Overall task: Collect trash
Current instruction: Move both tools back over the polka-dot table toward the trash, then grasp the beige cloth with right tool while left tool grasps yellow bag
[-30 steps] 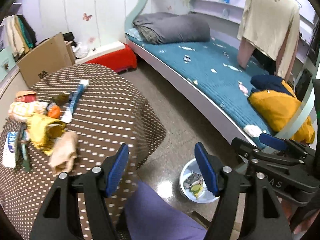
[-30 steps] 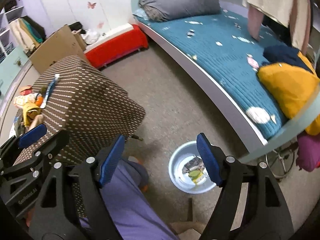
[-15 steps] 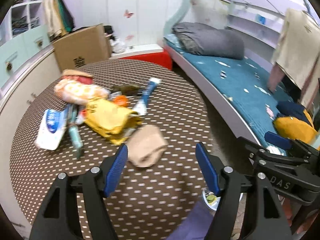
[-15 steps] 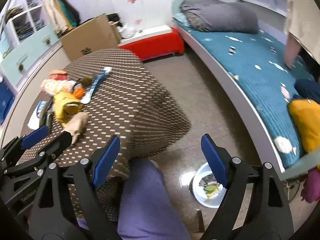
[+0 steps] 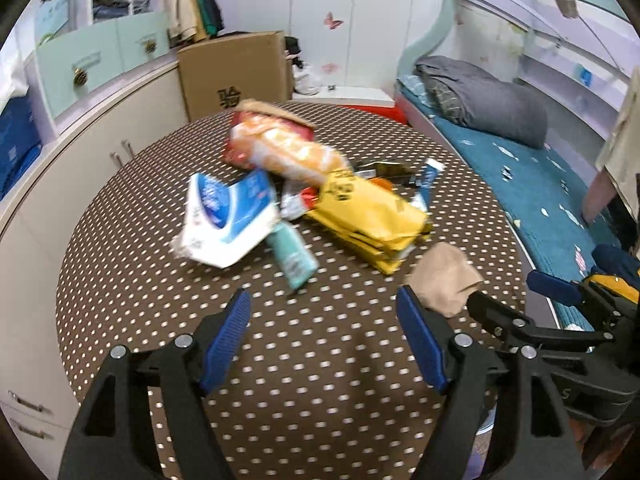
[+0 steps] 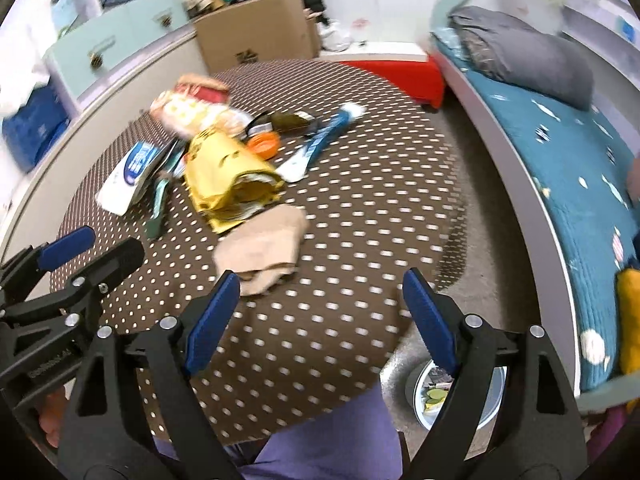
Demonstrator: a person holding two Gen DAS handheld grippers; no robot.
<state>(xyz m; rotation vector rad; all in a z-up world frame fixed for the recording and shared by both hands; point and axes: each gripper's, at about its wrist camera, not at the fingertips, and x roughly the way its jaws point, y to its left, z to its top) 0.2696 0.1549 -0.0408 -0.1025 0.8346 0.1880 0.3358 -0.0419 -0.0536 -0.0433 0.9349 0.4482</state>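
At upper centre we see a cardboard box standing against the wall, with pale green cabinets to its left. Along the right side runs a bed with a teal mattress, and a folded grey duvet lies at its far end. A red storage box sits at the foot of the bed. Butterfly stickers dot the white wall.

The near half of the tabletop is left bare up to its near edge. The far half is blocked by a litter heap; a crumpled brown bag is set nearest. The left edge is hemmed by cabinets.
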